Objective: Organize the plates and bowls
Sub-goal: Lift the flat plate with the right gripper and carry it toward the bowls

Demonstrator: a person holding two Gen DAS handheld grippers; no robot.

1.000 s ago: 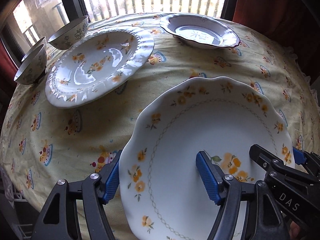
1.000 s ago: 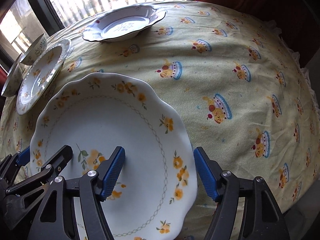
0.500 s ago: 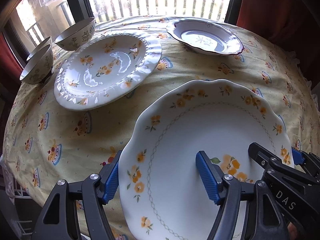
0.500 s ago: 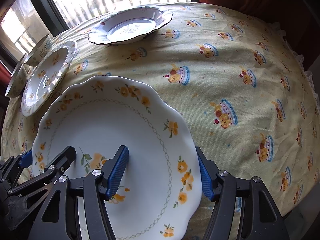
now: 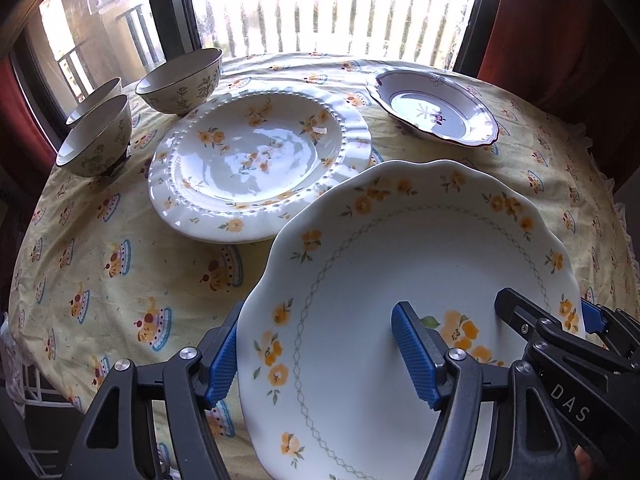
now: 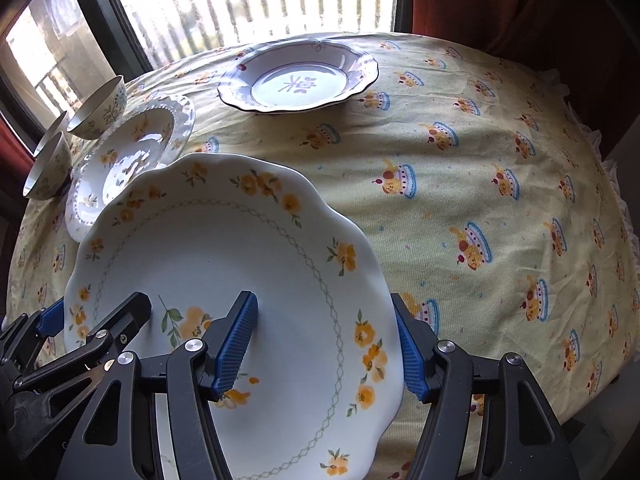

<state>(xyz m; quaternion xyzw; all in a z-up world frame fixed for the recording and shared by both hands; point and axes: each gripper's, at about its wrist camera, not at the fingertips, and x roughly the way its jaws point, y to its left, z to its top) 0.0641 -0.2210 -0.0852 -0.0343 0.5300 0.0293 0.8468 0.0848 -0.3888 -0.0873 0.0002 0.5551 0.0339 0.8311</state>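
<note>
Plate [image 5: 400,264] now higher off tablecloth [image 5: 120,288], nearer ribbed plate [image 5: 256,160], jaws of both grippers clamped on its rim.

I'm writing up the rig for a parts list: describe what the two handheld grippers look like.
Both the left gripper and the right gripper have black angular plastic linkage arms joined by silver screw heads. Each finger ends in a blue ribbed pad. White "DAS" lettering shows on the right gripper's body in the left wrist view. No cables or sleeves show.
</note>
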